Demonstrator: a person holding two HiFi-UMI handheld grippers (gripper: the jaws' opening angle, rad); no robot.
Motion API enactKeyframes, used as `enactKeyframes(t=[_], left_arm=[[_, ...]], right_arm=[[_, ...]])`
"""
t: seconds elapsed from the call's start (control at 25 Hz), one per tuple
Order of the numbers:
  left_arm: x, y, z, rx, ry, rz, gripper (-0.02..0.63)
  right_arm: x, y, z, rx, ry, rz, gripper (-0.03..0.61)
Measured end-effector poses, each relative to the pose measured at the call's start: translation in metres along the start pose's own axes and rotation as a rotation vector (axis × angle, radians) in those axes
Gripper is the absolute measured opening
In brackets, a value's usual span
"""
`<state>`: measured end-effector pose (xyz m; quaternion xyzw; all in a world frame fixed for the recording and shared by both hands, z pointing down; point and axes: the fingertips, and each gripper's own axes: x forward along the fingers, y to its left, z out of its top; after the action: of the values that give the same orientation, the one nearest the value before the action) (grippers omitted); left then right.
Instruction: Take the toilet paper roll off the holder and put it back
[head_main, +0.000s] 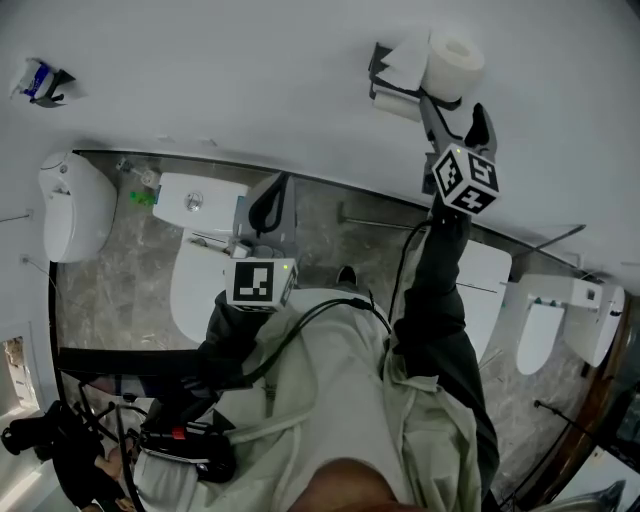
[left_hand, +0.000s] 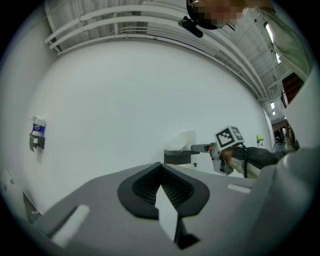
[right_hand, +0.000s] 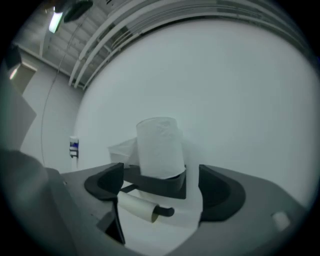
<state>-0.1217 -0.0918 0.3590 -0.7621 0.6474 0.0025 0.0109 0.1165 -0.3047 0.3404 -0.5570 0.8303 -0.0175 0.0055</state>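
My right gripper (head_main: 452, 110) is up at the wall-mounted holder (right_hand: 167, 184). Its jaws are spread wide and grasp nothing, and the holder's dark shelf sits in the gap between them. The full toilet paper roll (right_hand: 157, 147) stands on end on that shelf, close to the white wall (right_hand: 235, 100). Under the shelf a thin, nearly used-up roll (right_hand: 136, 206) sits on the spindle, with a loose sheet (right_hand: 189, 212) trailing down at its right. My left gripper (left_hand: 161, 185) hangs low and to the left, well apart from the holder, with its jaws pressed together. A pale sliver shows at their seam and I cannot say what it is.

My main worry is height. The jaws look level with the shelf rather than the body of the full roll, so if I close here I would likely pinch the shelf or catch only the bottom rim of the roll.

That roll stands loose, with nothing around it. A knock from either jaw tip on the way in could tip it off the shelf and down to the floor (head_main: 330, 235).

It is also soft. If I squeeze hard I crush it out of round, and if I squeeze lightly it may slide out as I lift.

The trailing sheet is near my right-hand jaw and could snag, tear, or start the thin roll unwinding.

If the spindle roll is the one meant, the shelf above it crowds my approach.

My left gripper is too far off to steady anything.
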Motion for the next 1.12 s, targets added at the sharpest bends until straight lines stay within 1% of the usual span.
enactKeyframes(t=[0.08, 0.16, 0.2, 0.24, 0.28, 0.32, 0.4, 0.52, 0.64, 0.76, 0.92, 1.12], left_arm=[[0.001, -0.001, -0.001, -0.005, 0.001, -0.001, 0.006], [0.004, -0.003, -0.001, -0.008, 0.000, -0.012, 0.006], [0.006, -0.005, -0.001, -0.010, -0.002, -0.019, 0.006], [0.007, -0.006, -0.002, -0.014, -0.003, -0.028, 0.006], [0.009, -0.008, -0.002, -0.017, -0.003, -0.037, 0.006], [0.011, -0.011, -0.003, -0.020, -0.002, -0.048, 0.006], [0.017, -0.018, -0.005, -0.025, 0.002, -0.071, 0.006], [0.026, -0.031, -0.007, -0.034, 0.003, -0.107, 0.006], [0.033, -0.047, -0.007, -0.036, 0.000, -0.152, 0.006], [0.036, -0.058, -0.008, -0.042, 0.001, -0.183, 0.006], [0.037, -0.065, -0.010, -0.045, 0.007, -0.204, 0.006], [0.035, -0.064, -0.011, -0.041, 0.010, -0.209, 0.006]], right_arm=[[-0.032, 0.013, -0.003, 0.047, -0.052, 0.047, 0.474], [-0.062, 0.033, -0.003, 0.018, -0.072, 0.090, 0.465], [-0.077, 0.043, -0.001, -0.014, -0.085, 0.106, 0.388], [-0.092, 0.053, 0.003, -0.048, -0.108, 0.120, 0.261], [-0.106, 0.063, 0.009, -0.075, -0.136, 0.133, 0.086], [-0.118, 0.070, 0.014, -0.090, -0.160, 0.142, 0.002], [-0.135, 0.077, 0.018, -0.099, -0.169, 0.133, 0.002], [-0.143, 0.078, 0.006, -0.099, -0.115, 0.110, 0.002], [-0.145, 0.078, -0.013, -0.063, -0.059, 0.107, 0.002], [-0.151, 0.080, -0.021, -0.038, -0.034, 0.105, 0.002], [-0.158, 0.087, -0.029, -0.032, -0.017, 0.104, 0.002], [-0.158, 0.092, -0.030, -0.039, -0.013, 0.103, 0.002]])
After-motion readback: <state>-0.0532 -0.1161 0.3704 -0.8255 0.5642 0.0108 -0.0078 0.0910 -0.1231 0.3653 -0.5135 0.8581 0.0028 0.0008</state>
